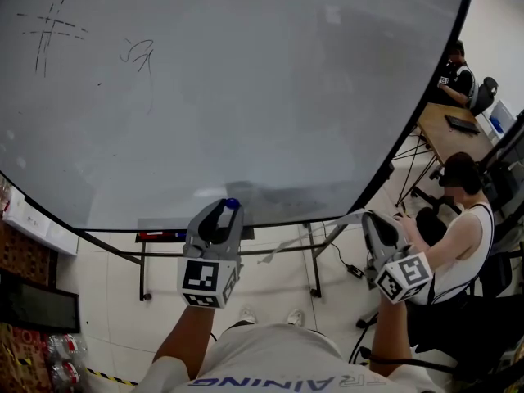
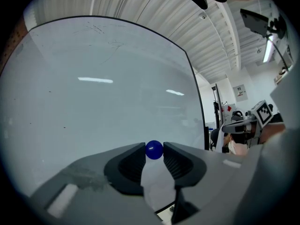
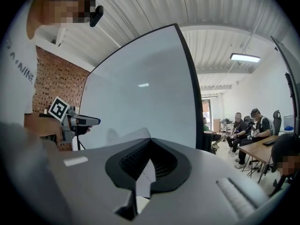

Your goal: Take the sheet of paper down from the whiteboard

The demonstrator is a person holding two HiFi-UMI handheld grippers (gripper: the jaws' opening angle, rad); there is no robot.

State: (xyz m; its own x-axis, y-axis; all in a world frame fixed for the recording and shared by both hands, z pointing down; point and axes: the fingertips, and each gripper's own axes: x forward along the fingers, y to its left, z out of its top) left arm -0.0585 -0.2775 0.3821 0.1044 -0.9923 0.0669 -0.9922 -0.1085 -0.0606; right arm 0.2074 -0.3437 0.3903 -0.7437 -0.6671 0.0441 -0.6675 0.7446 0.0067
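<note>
The right gripper (image 1: 370,221), pressed together, pinches one edge of the sheet of paper (image 3: 129,136), which hangs clear of the whiteboard (image 1: 246,88) by its lower rim. The left gripper (image 1: 227,213) pinches a round blue magnet (image 2: 154,150). With so thin a hold, a tug could slip or tear the sheet, and the smooth ball could squirt free.

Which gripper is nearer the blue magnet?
Left. The left gripper holds the blue magnet between its jaws; the right gripper is apart, shut on the sheet of paper.
</note>
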